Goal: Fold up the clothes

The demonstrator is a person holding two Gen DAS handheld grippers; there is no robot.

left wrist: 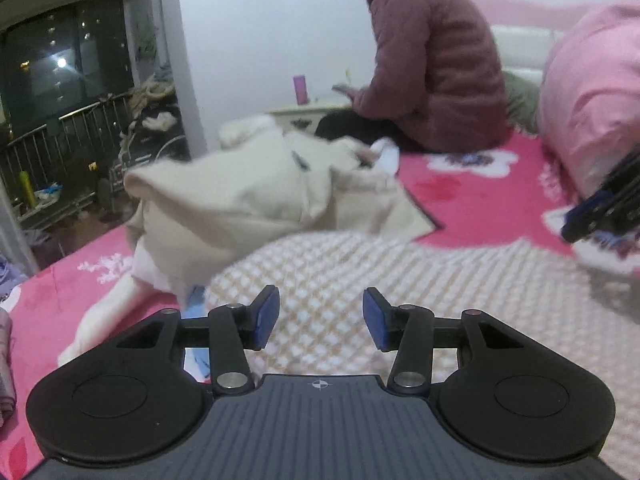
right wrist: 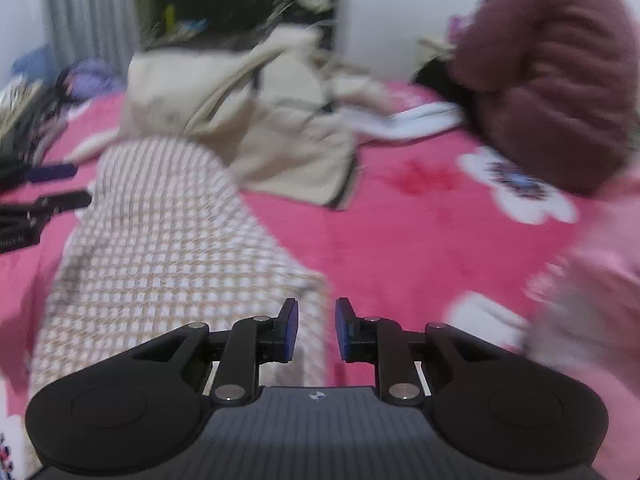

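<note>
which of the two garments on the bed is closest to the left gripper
The checked beige-and-white garment, lying flat right under the left gripper; the plain cream garment is crumpled farther back.

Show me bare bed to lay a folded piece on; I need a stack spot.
Freest: pink floral bedspread between the checked garment, the beige coat and the seated person. Crowded: the coat heap beyond the checked garment, and the pink bedding at the right edge.

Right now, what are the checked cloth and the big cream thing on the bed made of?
The beige-and-white checked cloth looks like soft, matte fleece or knit; its squares look puffy. The crumpled cream garment looks like smooth woven fabric with a dark-edged hem, maybe cotton. Blur leaves both uncertain.
</note>
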